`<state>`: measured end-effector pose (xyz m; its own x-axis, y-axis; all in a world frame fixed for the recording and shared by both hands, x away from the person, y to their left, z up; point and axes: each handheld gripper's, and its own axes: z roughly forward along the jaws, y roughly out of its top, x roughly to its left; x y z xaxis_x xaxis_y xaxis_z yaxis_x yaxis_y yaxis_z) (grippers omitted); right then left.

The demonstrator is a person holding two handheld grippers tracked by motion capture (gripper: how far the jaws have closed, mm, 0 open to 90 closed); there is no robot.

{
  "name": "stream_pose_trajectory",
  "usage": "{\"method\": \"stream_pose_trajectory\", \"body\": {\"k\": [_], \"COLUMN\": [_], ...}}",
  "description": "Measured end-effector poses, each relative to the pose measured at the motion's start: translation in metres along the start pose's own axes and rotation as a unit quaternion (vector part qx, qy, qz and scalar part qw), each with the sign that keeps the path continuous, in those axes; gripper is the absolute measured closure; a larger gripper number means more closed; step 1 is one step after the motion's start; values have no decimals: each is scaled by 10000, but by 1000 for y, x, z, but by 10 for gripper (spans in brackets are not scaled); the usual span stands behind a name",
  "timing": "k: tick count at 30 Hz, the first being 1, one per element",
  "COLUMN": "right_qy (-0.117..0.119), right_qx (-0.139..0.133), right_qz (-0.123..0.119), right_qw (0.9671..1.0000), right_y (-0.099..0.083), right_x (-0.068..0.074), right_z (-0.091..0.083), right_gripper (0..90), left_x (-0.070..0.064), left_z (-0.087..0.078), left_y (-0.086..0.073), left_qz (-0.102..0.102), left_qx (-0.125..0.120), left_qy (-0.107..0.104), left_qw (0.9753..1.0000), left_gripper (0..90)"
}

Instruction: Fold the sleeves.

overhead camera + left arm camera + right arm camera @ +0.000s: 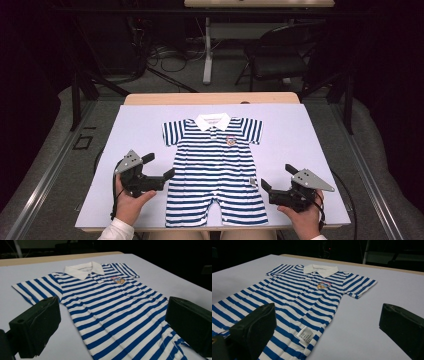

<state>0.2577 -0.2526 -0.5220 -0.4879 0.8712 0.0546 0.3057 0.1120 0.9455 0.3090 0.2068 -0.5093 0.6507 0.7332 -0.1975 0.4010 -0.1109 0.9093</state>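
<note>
From the high view, the striped baby suit (214, 167) lay flat in the middle of the light blue table (135, 130), w/ my left gripper (161, 167) just beside its left edge and my right gripper (279, 179) just beside its right edge, both w/ jaws spread wide and holding nothing. In my left gripper view the suit (117, 307) looked soft, thin and floppy, so I'd pinch it at a side edge, tho its legs were cut off at the bottom. In my right gripper view the suit (294, 300) had a small white tag (304, 335) near its hem, w/ print too tiny to read.
</note>
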Motion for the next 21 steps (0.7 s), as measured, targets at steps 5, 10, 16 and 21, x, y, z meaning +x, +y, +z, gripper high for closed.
{"method": "stream_pose_trajectory", "body": {"k": [5, 10, 16, 21], "right_qy": [-3, 19, 41, 58], "right_qx": [22, 36, 42, 63], "right_qz": [-41, -69, -73, -110], "right_qw": [10000, 10000, 10000, 9999], "right_y": [0, -1, -1, -1], "right_x": [1, 1, 2, 3], "right_z": [-1, 0, 2, 3], "right_gripper": [12, 13, 13, 13], "left_x": [5, 7, 9, 15], "left_z": [2, 6, 11, 17], "left_y": [8, 24, 38, 50], "left_qz": [5, 141, 161, 41], "left_qx": [133, 291, 345, 353], "left_qy": [118, 274, 372, 420], "left_qw": [9998, 9991, 9986, 9985], "left_gripper": [3, 3, 4, 4]}}
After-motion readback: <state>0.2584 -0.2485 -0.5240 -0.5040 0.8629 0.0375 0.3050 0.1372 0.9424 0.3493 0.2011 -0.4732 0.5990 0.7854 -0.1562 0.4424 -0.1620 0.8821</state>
